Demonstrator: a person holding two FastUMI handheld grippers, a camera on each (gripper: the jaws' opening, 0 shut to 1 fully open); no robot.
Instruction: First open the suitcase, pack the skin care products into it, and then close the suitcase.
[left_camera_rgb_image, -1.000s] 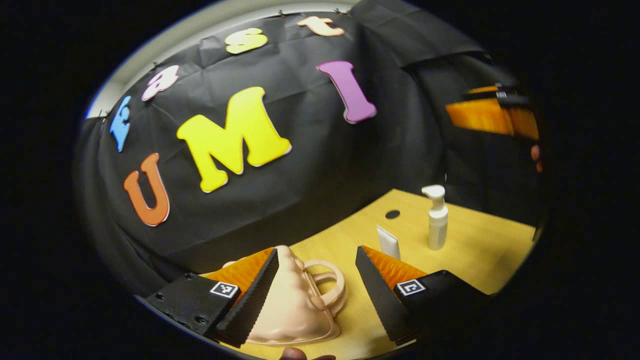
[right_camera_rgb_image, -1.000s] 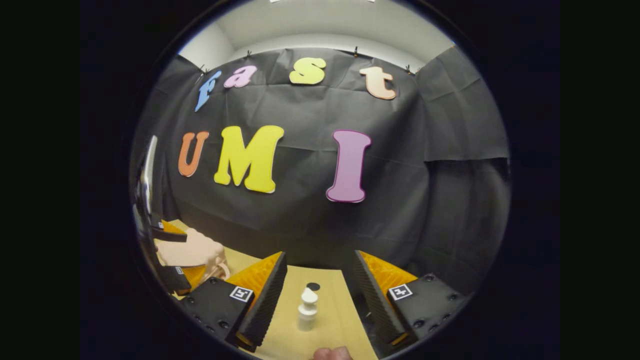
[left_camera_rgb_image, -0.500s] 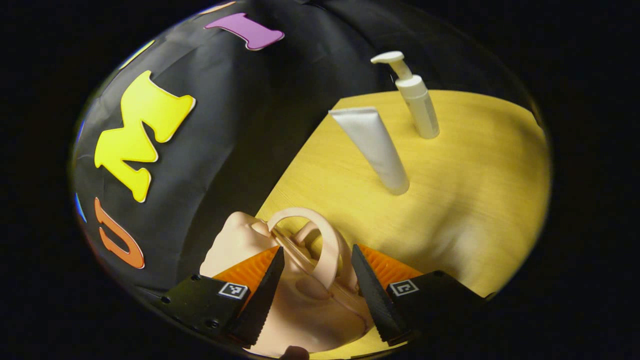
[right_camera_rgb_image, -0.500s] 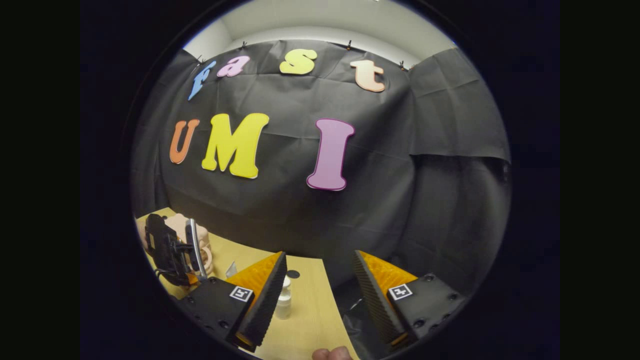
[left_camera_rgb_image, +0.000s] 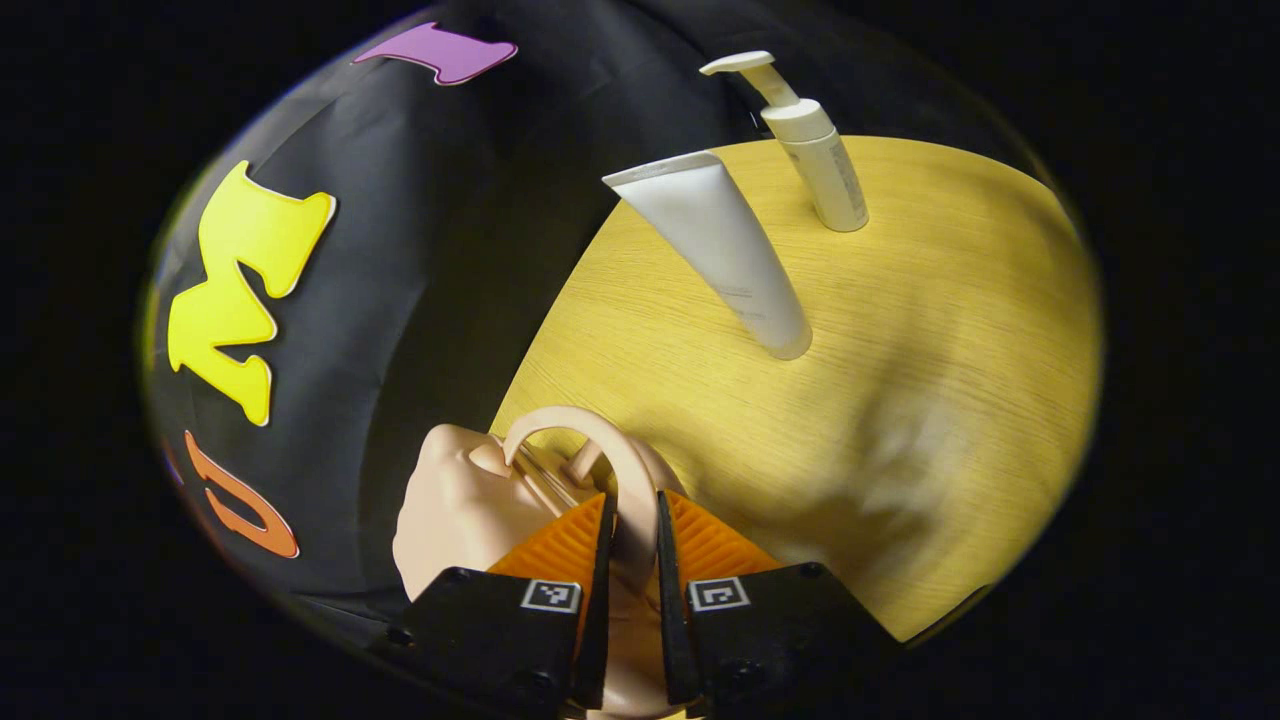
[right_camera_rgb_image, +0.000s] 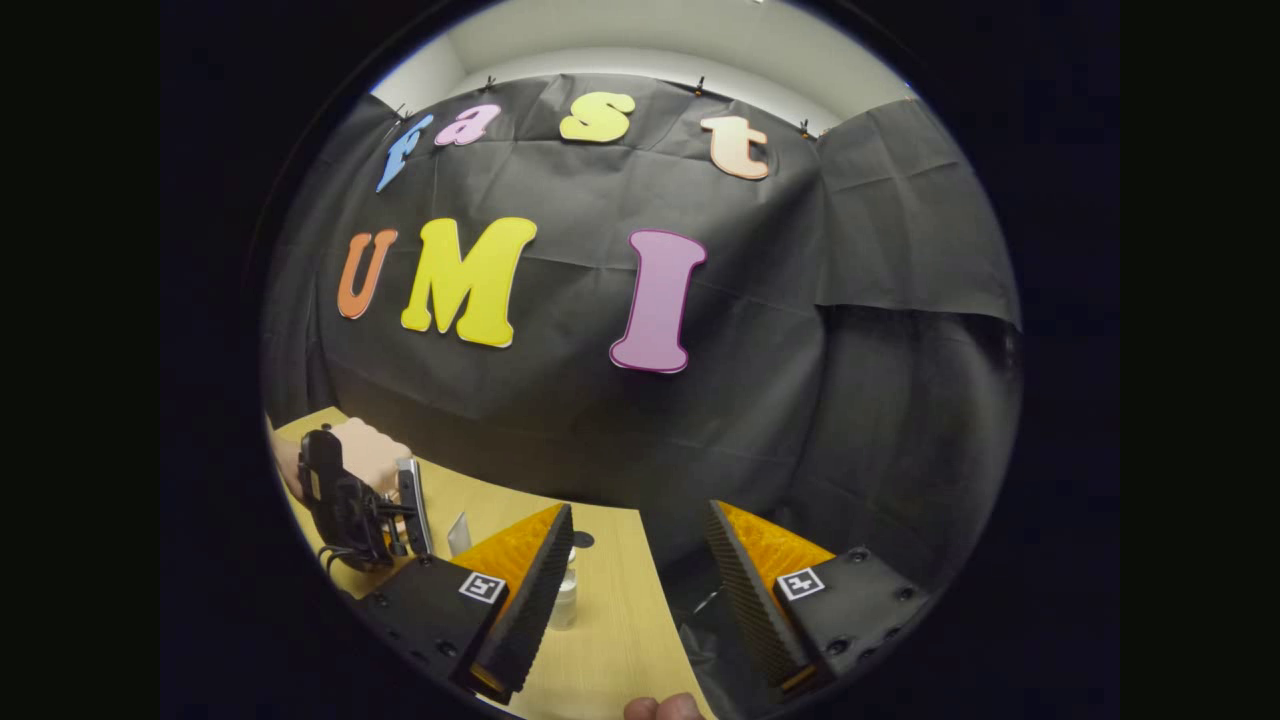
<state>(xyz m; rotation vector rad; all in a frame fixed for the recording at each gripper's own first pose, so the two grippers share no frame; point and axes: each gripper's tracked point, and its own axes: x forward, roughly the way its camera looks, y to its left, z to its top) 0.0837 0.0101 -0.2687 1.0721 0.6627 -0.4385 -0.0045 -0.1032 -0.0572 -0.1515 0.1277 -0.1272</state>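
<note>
**Left gripper clamped on suitcase handle; right gripper spread above table**

Left gripper view, left to right:
- Small peach-pink plastic suitcase (left_camera_rgb_image: 455, 505) — lower left of centre, lying on the pale wooden table (left_camera_rgb_image: 940, 400), lid closed.
- Arched peach handle of the suitcase (left_camera_rgb_image: 610, 465) — lower centre, rising from the case and passing down between the fingers.
- Left gripper (left_camera_rgb_image: 630, 590) — bottom centre, both fingers pressed against the handle, grasping it.
- White squeeze tube (left_camera_rgb_image: 725, 250) — upper centre, standing on its cap on the table, well apart from the suitcase.
- White pump bottle (left_camera_rgb_image: 815, 160) — upper right of centre, upright, near the tube and beyond it.

Right gripper view, left to right:
- Left gripper, seen from behind at lower left, with the suitcase behind it; its fingers are hidden from this side.
- The white tube, just left of the near finger; the pump bottle is partly hidden behind that finger.
- Right gripper (right_camera_rgb_image: 640, 590) — bottom centre, fingers wide apart, holding nothing, above the table edge.
</note>
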